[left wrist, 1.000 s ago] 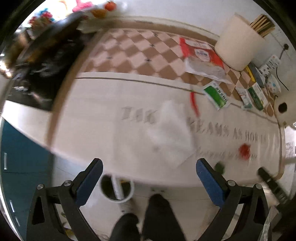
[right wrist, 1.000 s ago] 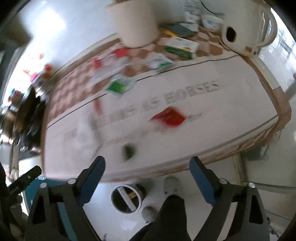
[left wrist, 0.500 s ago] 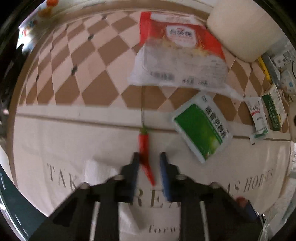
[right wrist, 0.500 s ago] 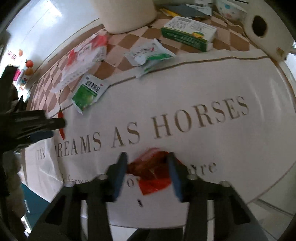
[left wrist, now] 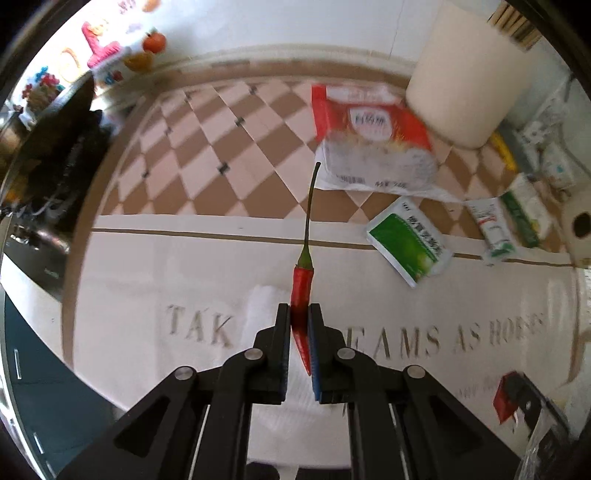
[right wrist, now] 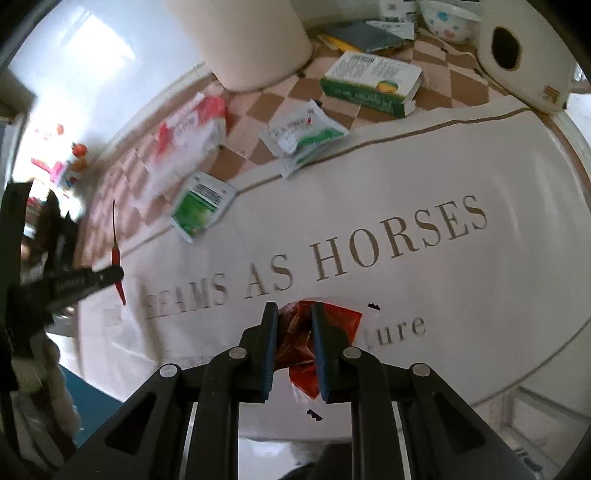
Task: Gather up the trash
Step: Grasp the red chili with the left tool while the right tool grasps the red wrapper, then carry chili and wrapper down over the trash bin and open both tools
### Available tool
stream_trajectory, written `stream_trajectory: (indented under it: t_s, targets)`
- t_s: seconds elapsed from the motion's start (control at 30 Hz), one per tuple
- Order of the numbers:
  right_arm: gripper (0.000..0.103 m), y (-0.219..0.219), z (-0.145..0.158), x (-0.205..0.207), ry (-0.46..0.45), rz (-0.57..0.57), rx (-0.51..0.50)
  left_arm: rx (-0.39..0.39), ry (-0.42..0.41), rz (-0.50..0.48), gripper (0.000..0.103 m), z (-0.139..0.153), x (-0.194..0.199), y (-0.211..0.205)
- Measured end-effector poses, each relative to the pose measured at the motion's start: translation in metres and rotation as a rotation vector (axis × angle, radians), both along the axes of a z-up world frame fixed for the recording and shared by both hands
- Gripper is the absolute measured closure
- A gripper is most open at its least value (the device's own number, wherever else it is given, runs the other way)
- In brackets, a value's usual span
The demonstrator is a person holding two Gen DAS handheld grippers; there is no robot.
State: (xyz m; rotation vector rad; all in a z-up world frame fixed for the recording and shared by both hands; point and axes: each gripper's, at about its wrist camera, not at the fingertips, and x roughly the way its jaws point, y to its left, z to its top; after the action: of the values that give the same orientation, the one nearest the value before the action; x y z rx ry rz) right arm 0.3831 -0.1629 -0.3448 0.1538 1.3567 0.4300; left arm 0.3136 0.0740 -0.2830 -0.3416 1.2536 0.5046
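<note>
red chilli [left wrist: 302, 291] clamped in left gripper [left wrist: 300, 314], red wrapper [right wrist: 317, 332] on the tablecloth [right wrist: 461, 295] nipped as right gripper [right wrist: 293, 314] jaws have just been closing; pickup in hand, next likely lift and bin both

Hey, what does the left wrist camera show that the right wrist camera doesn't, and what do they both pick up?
Only the left wrist view shows the left gripper from behind, shut on the red chili pepper, with white tissue on the tablecloth under it.

Only the right wrist view shows the right gripper, whose jaws have just been closing, pinching the crumpled red wrapper, plus the green medicine box and patterned bowl.

Both show the chili, the red wrapper, the green sachet, the red-and-white bag and the lettered tablecloth.
</note>
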Motion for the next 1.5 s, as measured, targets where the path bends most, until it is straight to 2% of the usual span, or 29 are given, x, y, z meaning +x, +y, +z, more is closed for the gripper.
stream_trajectory:
  t_s: [0.1,0.2,0.33,0.43,0.5,0.6,0.67,0.73,0.83,0.93,1.0,1.13,1.3,1.37,1.4,1.47,1.5]
  targets:
    - [0.085,-0.005,0.022,-0.011,-0.007,-0.008,0.057,-0.001,-0.056,-0.017,0.097,0.026,-0.025,0.0]
    - [0.085,-0.01,0.043,-0.029,-0.006,-0.016,0.115,-0.035,-0.107,-0.014,0.097,0.046,-0.06,0.01]
    - [0.085,-0.006,0.072,-0.069,-0.016,-0.014,0.18,-0.101,-0.16,0.001,0.097,0.063,-0.132,0.023]
    - [0.085,0.005,0.091,-0.118,-0.02,0.001,0.224,-0.147,-0.159,0.025,0.097,0.058,-0.188,0.035]
    - [0.085,0.014,0.093,-0.151,-0.02,0.014,0.227,-0.181,-0.135,0.052,0.097,0.043,-0.231,0.046]
    - [0.085,0.037,0.076,-0.214,0.025,0.047,0.223,-0.233,-0.054,0.096,0.097,0.0,-0.287,0.06]
    - [0.085,0.053,0.051,-0.25,0.072,0.075,0.2,-0.28,0.023,0.137,0.097,-0.044,-0.323,0.071]
    - [0.085,0.07,0.009,-0.286,0.159,0.092,0.173,-0.327,0.078,0.169,0.097,-0.086,-0.345,0.078]
    - [0.085,0.093,-0.061,-0.33,0.285,0.113,0.12,-0.406,0.15,0.229,0.097,-0.165,-0.37,0.088]
    - [0.085,0.111,-0.127,-0.359,0.335,0.152,0.048,-0.497,0.195,0.291,0.097,-0.257,-0.383,0.098]
    - [0.085,0.119,-0.17,-0.37,0.354,0.173,0.014,-0.578,0.204,0.33,0.097,-0.323,-0.386,0.104]
    - [0.085,0.135,-0.282,-0.377,0.368,0.201,-0.068,-0.709,0.2,0.403,0.097,-0.453,-0.383,0.11]
    - [0.085,0.144,-0.411,-0.368,0.403,0.19,-0.122,-0.806,0.247,0.465,0.096,-0.586,-0.381,0.116]
    - [0.085,0.147,-0.453,-0.367,0.431,0.181,-0.132,-0.818,0.276,0.487,0.096,-0.624,-0.383,0.118]
    - [0.085,0.147,-0.468,-0.367,0.454,0.17,-0.13,-0.854,0.265,0.491,0.096,-0.64,-0.383,0.119]
    - [0.085,0.149,-0.495,-0.366,0.481,0.152,-0.127,-0.93,0.244,0.503,0.096,-0.658,-0.38,0.116]
    - [0.085,0.152,-0.503,-0.366,0.481,0.153,-0.123,-0.922,0.25,0.489,0.096,-0.659,-0.377,0.114]
